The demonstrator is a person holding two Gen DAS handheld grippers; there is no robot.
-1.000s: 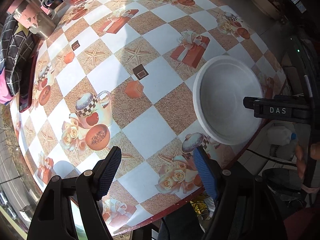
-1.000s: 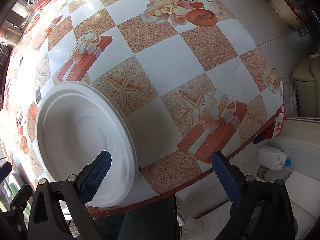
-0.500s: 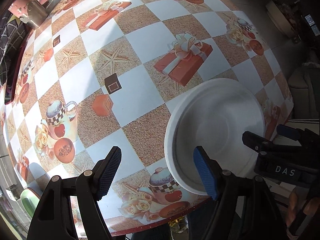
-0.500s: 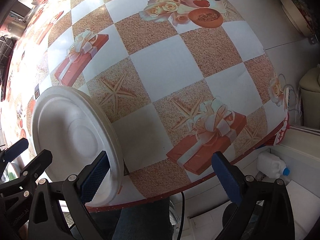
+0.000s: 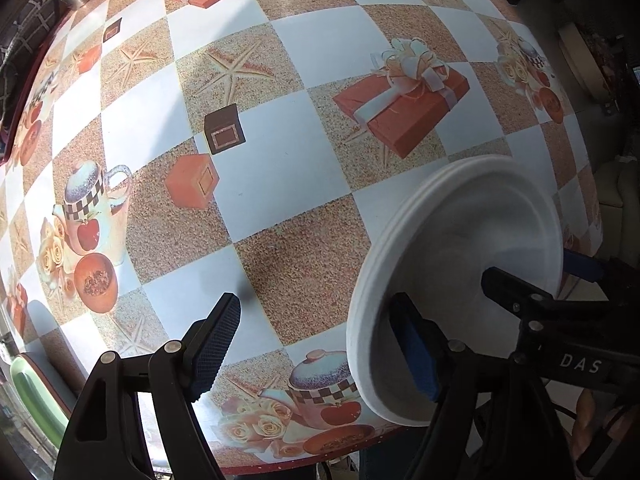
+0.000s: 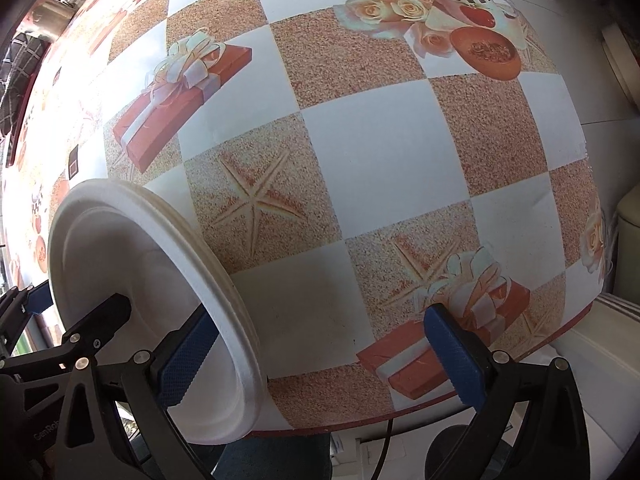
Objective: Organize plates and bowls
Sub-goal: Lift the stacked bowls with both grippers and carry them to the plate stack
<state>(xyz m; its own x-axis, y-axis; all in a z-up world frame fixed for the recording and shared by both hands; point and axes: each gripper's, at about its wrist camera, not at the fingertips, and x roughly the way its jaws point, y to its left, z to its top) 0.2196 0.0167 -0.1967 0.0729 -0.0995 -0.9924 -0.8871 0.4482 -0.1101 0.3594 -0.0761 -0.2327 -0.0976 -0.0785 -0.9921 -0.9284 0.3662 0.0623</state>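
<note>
My left tongs (image 5: 316, 348), jaws opening, and my spread, empty right tongs (image 6: 320, 356) each straddle opposite rims of the white, round, moulded-fibre plate (image 5: 460, 280) at the table's (image 5: 280, 152) near edge; it looks light, easily dented, best pinched by the rim.

White plate (image 5: 472, 248) sits between both claws; the table (image 6: 384, 152) beyond lies open

Our left gripper (image 5: 316, 344) points straight down, its jaws opening; at three o'clock, just beside it, our right gripper (image 6: 320, 354) points down, jaws wide.
</note>
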